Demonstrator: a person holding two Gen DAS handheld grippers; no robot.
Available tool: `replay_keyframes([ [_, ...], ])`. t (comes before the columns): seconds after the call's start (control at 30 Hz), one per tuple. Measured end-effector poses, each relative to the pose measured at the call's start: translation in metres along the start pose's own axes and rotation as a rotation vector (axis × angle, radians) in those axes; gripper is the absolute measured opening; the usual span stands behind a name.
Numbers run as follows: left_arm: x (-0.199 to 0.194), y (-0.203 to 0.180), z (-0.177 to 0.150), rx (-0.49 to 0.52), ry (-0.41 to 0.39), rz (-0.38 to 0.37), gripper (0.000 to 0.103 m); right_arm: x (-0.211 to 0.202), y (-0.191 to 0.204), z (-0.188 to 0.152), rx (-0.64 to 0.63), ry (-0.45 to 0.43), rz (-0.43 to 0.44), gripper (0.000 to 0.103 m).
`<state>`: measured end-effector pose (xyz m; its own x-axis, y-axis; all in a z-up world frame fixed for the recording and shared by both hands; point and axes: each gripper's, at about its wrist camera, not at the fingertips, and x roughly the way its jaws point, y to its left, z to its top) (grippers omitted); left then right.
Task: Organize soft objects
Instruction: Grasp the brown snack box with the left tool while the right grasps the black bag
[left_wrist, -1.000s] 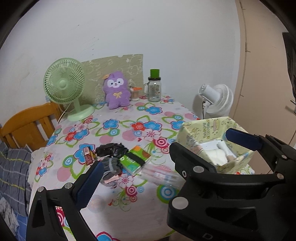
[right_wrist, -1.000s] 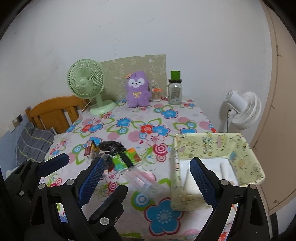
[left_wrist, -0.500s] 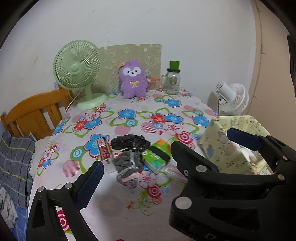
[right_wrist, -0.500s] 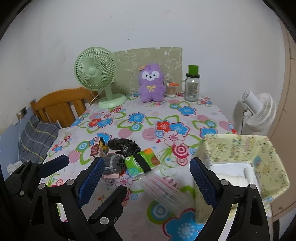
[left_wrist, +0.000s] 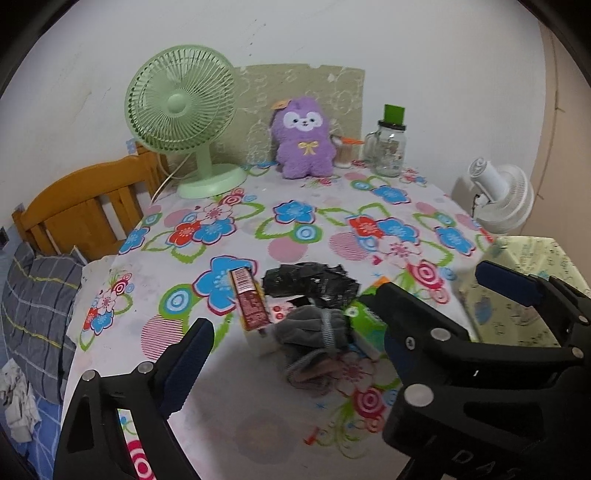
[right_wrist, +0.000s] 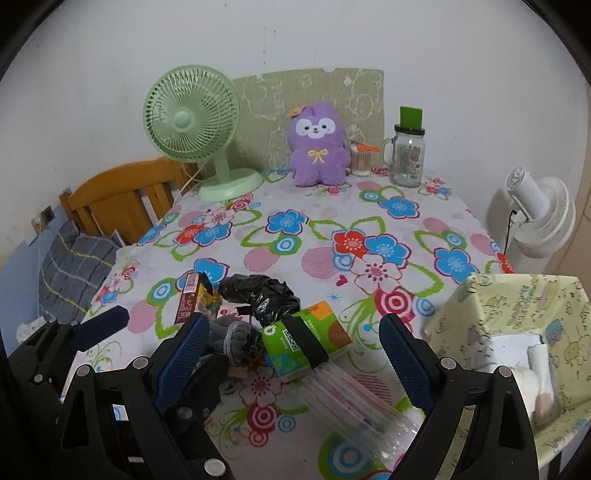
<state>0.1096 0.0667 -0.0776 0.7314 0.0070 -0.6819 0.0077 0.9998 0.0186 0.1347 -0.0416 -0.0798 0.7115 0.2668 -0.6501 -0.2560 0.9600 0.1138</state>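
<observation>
Table (left_wrist: 295, 424): left wrist view; flowered cloth cover, clutter grouped near the front edge.
Left gripper (left_wrist: 288, 350): jaws spread wide, nothing between them; blue pads, held above the near part of the table, pointed at the clutter.
Grey glove (left_wrist: 314, 328): soft item, bunched, lying on the table between the red packet and the green tissue pack, touching both.
Red packet (left_wrist: 249, 299): lies on a white box, just left of the glove.
Black plastic bag (left_wrist: 308, 282): crumpled, just behind the glove.
Green tissue pack (left_wrist: 364, 321): right of the glove, partly hidden by the right gripper's arm.
Purple plush (left_wrist: 304, 138): upright at the far edge, between green fan (left_wrist: 181, 107) and glass jar (left_wrist: 389, 151).
Fabric bin (left_wrist: 524, 295): pale yellow, at the right edge of the table, mostly behind the other gripper.

Right gripper (right_wrist: 291, 358): right wrist view; jaws spread wide, empty; hovering over the tissue pack (right_wrist: 306, 339).
Glove (right_wrist: 232, 338): just beside the left blue pad, touching the tissue pack.
Bag (right_wrist: 264, 295): behind the pack, next to the red packet (right_wrist: 188, 302).
Clear pouch (right_wrist: 351, 402): blurred, lying in front of the pack.
Bin (right_wrist: 517, 314): open top, white folded items inside, right of the gripper.
Plush (right_wrist: 317, 146): far edge, well apart from both grippers.
Left gripper (right_wrist: 99, 328): visible lower left.
</observation>
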Motion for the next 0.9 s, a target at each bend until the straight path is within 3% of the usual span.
replay_keyframes([
  [0.23,0.027,0.021,0.002,-0.039,0.040,0.026,0.084,0.027,0.006,0.003,0.011,0.035,-0.005,0.093],
  [0.67,0.068,0.039,0.010,-0.082,0.116,0.034,0.053,0.074,0.019,0.017,-0.003,0.096,-0.019,0.094],
  [0.9,0.085,0.044,0.011,-0.097,0.144,0.044,0.039,0.104,0.026,0.022,-0.036,0.147,0.015,0.094],
])
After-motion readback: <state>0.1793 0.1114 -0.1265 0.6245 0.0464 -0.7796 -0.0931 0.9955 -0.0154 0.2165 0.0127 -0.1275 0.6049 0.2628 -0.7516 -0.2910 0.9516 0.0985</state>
